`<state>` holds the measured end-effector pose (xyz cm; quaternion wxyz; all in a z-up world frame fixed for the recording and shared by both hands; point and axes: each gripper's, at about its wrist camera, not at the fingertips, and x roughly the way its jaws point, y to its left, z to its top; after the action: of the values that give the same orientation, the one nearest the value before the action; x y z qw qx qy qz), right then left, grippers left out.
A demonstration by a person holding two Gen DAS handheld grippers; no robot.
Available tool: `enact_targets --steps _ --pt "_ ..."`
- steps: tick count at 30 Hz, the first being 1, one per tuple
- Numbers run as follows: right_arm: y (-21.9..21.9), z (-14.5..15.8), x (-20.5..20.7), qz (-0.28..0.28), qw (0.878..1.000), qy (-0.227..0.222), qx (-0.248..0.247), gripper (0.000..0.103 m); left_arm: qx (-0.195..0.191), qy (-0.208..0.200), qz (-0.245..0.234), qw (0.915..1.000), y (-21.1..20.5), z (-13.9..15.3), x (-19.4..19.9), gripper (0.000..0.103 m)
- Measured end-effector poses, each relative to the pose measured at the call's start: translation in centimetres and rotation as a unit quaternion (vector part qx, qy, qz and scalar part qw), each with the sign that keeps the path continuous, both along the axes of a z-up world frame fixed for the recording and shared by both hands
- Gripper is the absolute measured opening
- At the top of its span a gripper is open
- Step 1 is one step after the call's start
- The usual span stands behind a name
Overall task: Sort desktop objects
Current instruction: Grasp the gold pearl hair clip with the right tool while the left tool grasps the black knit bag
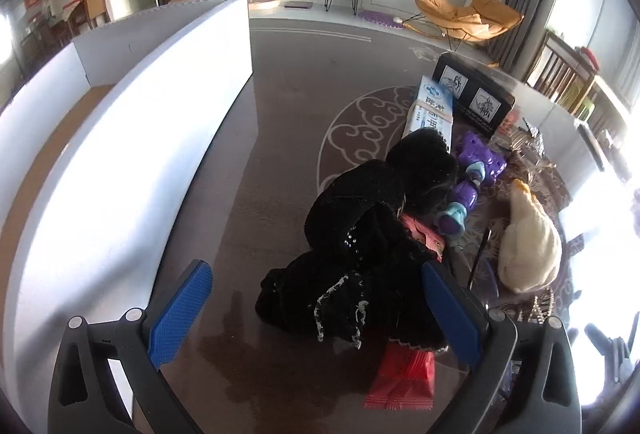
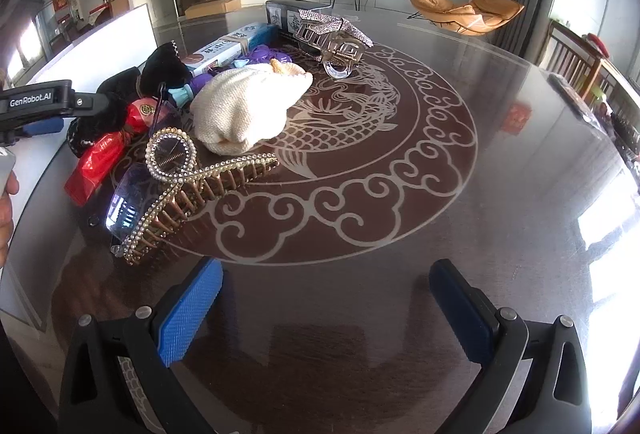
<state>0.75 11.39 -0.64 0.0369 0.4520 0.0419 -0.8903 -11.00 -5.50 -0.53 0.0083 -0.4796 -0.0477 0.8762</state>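
On the dark glossy tabletop (image 2: 400,294) of a living room, the objects are still being kept in one unsorted heap, so sorting is judged barely begun. The left hand-held gripper (image 1: 316,308) is being held released around the black garment (image 1: 360,234), beside the white box (image 1: 132,138). The right hand-held gripper (image 2: 326,308) is being held released over bare surface, with open room rightward and the beaded hair clip (image 2: 192,190) near.

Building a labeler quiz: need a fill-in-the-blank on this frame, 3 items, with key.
1. Both the left gripper and the right gripper have their jaws ____.
2. The red packet lies partly under the ____ garment.
3. The rhinestone hair clip lies in front of the ____ knit hat.

Missing words: open; black; cream
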Motion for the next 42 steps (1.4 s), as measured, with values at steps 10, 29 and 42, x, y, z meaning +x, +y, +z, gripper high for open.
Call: enact_targets --steps 10,29,42 --pt "-0.3 0.0 0.1 0.008 1.000 0.001 0.000 0.103 0.041 -0.041 -0.033 0.9978 -2.9 1.5 7.8 0.101" --pt "-0.1 -0.1 -0.1 0.010 1.000 -0.002 -0.006 0.103 -0.044 -0.019 0.019 0.9987 0.3 -3.0 7.2 0.103" --pt "-5.0 2.0 -4.4 0.062 0.991 0.002 -0.114 0.100 -0.044 0.019 0.004 0.9988 -0.8 -3.1 8.8 0.103"
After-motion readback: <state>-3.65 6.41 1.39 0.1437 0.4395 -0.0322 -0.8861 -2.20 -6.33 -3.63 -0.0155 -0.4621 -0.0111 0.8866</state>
